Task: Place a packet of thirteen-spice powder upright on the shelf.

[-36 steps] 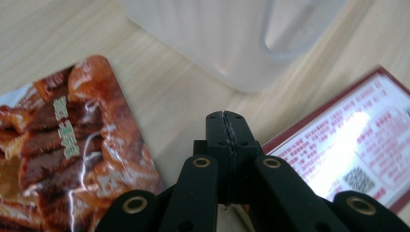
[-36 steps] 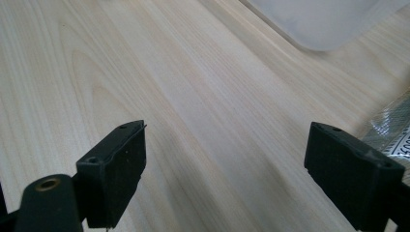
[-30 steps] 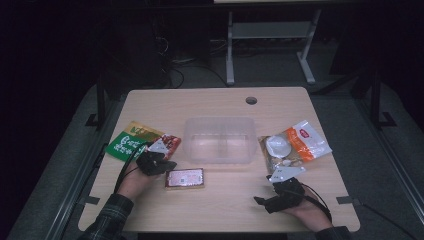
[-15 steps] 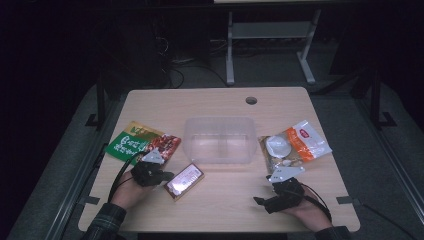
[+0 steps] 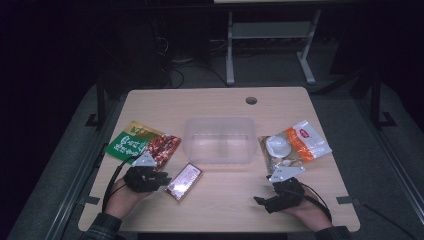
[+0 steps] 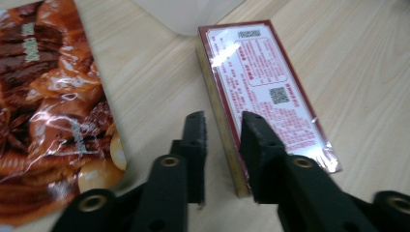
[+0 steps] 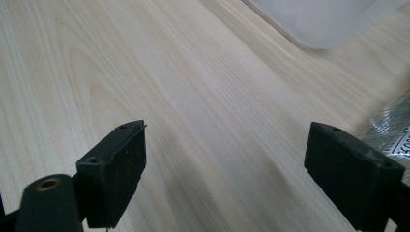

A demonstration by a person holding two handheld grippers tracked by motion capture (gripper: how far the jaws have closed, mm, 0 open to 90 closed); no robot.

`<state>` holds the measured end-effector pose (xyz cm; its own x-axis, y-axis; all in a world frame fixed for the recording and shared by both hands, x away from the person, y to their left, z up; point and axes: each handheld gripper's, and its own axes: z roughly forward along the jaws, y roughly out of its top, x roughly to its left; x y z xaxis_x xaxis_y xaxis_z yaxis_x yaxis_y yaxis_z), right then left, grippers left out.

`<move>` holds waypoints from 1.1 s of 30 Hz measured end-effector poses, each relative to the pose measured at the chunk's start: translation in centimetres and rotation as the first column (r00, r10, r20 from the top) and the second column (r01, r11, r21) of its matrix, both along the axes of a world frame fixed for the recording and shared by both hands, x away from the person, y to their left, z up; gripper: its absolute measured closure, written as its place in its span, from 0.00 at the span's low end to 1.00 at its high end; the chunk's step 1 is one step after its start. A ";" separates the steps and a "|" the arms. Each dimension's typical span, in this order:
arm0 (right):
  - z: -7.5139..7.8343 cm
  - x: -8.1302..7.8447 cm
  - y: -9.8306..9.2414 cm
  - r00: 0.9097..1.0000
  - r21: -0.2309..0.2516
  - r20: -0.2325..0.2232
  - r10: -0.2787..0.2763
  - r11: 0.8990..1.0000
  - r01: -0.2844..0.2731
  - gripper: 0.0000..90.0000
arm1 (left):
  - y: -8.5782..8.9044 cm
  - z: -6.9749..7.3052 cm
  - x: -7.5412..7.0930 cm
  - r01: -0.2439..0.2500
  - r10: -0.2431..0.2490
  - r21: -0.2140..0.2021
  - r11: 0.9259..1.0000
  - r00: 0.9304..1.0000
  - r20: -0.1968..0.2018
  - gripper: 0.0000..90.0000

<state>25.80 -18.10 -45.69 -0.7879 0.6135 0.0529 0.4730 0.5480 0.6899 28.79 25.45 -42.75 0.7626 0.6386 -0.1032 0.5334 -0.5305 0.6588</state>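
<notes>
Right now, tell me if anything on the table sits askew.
The red box lies diagonally by the left gripper, out of line with the clear tub. The snack bags lie flat; nothing is spilled.

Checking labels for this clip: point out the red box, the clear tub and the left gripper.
red box (image 6: 263, 92), left gripper view, printed top face
clear tub (image 5: 220, 140), high view, its floor
left gripper (image 6: 222, 140), left gripper view, between the fingertips
</notes>
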 end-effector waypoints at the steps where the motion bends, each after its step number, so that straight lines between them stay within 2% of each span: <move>1: 0.0 0.0 0.0 1.000 -0.001 0.000 0.002 1.000 -0.002 0.16 | 0.1 0.3 -0.4 -0.008 0.008 0.003 1.000 1.000 0.016 0.65; 4: 0.0 0.0 0.1 1.000 -0.002 0.002 0.003 1.000 -0.003 0.16 | 0.1 0.5 -1.1 -0.026 0.026 -0.009 1.000 0.999 0.029 0.54; 5: 0.0 0.0 0.1 1.000 -0.002 0.002 0.003 1.000 -0.003 0.16 | -0.1 0.5 -1.4 -0.030 0.030 -0.011 1.000 0.999 0.025 0.54; 6: 0.0 0.0 0.1 1.000 -0.003 0.002 0.003 1.000 -0.003 0.16 | -0.3 0.3 -1.8 -0.034 0.034 -0.005 0.999 0.999 0.024 0.47; 7: 0.0 0.0 0.1 1.000 -0.003 0.002 0.003 1.000 -0.003 0.16 | -0.5 0.2 -2.1 -0.035 0.035 -0.003 0.999 0.999 0.023 0.47; 9: 0.0 0.0 0.1 1.000 -0.005 -0.001 0.002 1.000 -0.002 0.16 | -1.1 -0.2 -2.7 -0.026 0.026 0.019 0.999 1.000 0.015 0.38; 13: 0.0 0.0 0.1 1.000 -0.006 -0.001 0.004 1.000 -0.004 0.16 | -2.1 -0.8 -2.9 -0.017 0.016 0.050 0.999 1.000 0.015 0.33; 14: 0.0 0.0 0.1 1.000 -0.006 0.000 0.003 1.000 -0.003 0.16 | -2.4 -1.0 -2.9 -0.021 0.021 0.047 0.999 1.000 0.006 0.30; 16: -0.1 0.0 0.1 1.000 -0.006 -0.001 0.003 1.000 -0.003 0.16 | -2.9 -1.4 -2.7 -0.025 0.025 0.052 0.998 1.000 0.001 0.30; 20: -0.1 0.1 0.1 1.000 -0.010 -0.001 0.005 1.000 -0.005 0.16 | -3.4 -1.6 -2.5 -0.032 0.032 0.032 0.999 0.999 -0.001 0.28; 24: -0.1 0.0 0.1 1.000 -0.009 0.000 0.003 1.000 -0.003 0.16 | -3.7 -2.0 -2.5 -0.011 0.011 0.071 0.997 1.000 -0.003 0.25; 31: -0.1 0.0 0.1 1.000 -0.014 -0.003 0.002 1.000 -0.002 0.16 | -3.9 -2.4 -2.5 -0.019 0.021 0.098 0.995 1.000 -0.021 0.25; 32: -0.1 0.1 0.1 1.000 -0.011 0.001 0.004 1.000 -0.004 0.16 | -3.9 -2.6 -2.5 -0.019 0.024 0.109 0.994 0.999 -0.037 0.25; 33: -0.1 0.1 0.1 1.000 -0.011 0.001 0.004 1.000 -0.004 0.16 | -3.9 -2.6 -2.5 -0.019 0.024 0.109 0.994 0.999 -0.037 0.25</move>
<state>25.89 -18.03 -45.81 -0.7905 0.6108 0.0451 0.4700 0.5577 0.6842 26.34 21.54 -45.34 0.7454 0.6638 -0.0615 0.5693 -0.5860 0.5766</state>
